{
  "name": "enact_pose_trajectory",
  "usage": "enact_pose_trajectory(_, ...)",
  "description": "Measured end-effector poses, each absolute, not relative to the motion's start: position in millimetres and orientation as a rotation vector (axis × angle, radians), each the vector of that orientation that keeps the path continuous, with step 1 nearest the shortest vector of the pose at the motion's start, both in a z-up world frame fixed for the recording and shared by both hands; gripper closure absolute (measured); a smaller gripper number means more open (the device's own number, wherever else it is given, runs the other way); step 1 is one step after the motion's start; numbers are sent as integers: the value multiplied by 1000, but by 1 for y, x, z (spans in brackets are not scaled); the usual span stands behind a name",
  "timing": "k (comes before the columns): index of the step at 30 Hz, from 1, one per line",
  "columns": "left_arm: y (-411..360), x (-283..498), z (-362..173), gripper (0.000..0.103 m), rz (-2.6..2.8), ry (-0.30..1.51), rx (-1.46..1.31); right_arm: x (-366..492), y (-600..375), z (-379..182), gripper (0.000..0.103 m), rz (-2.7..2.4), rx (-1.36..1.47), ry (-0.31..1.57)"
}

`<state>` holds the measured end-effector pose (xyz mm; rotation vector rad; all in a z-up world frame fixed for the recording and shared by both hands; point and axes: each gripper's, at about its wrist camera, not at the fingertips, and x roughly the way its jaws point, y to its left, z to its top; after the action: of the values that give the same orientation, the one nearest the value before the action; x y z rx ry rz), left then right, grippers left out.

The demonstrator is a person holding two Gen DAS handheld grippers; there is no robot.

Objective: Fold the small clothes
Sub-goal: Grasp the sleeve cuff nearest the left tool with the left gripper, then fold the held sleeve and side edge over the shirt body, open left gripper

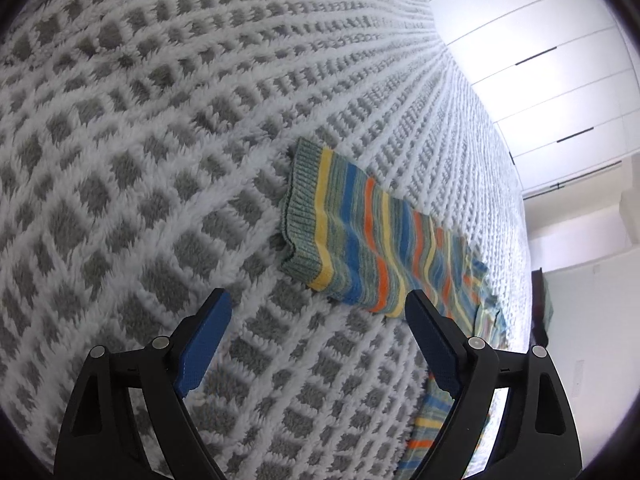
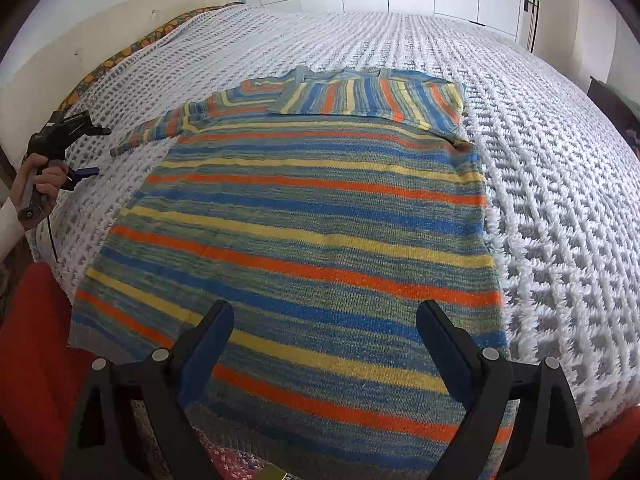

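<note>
A striped knit sweater [image 2: 312, 216] in blue, orange, yellow and green lies flat on the bed. Its right sleeve [image 2: 372, 98] is folded across the chest. Its left sleeve [image 2: 160, 130] stretches out to the left. In the left wrist view that sleeve [image 1: 360, 240] lies ahead, cuff toward the upper left. My left gripper [image 1: 318, 304] is open and empty just short of the sleeve; it also shows in the right wrist view [image 2: 82, 152], held in a hand. My right gripper [image 2: 325, 316] is open and empty above the sweater's hem.
A white and grey fluffy checked blanket [image 2: 540, 184] covers the bed. White wardrobe doors [image 1: 540, 60] stand beyond it. A patterned pillow edge [image 2: 120, 54] lies along the headboard side. Something red [image 2: 32, 320] is at the bed's near edge.
</note>
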<state>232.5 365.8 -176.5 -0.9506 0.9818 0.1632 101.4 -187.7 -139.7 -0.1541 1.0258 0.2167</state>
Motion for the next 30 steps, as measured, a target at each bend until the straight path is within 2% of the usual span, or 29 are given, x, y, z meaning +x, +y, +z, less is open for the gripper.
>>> enact_pose_trajectory(6, 395, 240, -194, 14, 143, 976, -1104, 101, -188, -140, 11, 216, -162, 1027)
enact_pose_trajectory(12, 384, 269, -197, 21, 115, 1033, -1017, 103, -189, -142, 11, 214, -165, 1038)
enact_pose_trajectory(13, 384, 272, -198, 26, 128, 1038, -1011, 103, -188, -142, 11, 214, -166, 1038)
enact_pose_trajectory(15, 381, 279, -199, 44, 112, 1033, -1009, 103, -187, -143, 11, 217, -171, 1040)
enact_pose_trajectory(16, 380, 284, -200, 57, 90, 1035, -1015, 103, -186, -144, 11, 219, -174, 1042)
enact_pose_trajectory(21, 377, 296, -212, 64, 135, 1096, -1002, 104, -186, -145, 11, 222, -169, 1044)
enact_pose_trajectory(23, 377, 296, -209, 99, 198, 1104, -976, 104, -186, -145, 11, 227, -164, 1041)
enact_pose_trajectory(27, 355, 306, -167, 100, 230, 1063, -861, 102, -184, -143, 11, 245, -156, 1028)
enact_pose_trajectory(30, 302, 330, -113, 100, 123, 1040, -719, 101, -187, -139, 11, 255, -135, 1015)
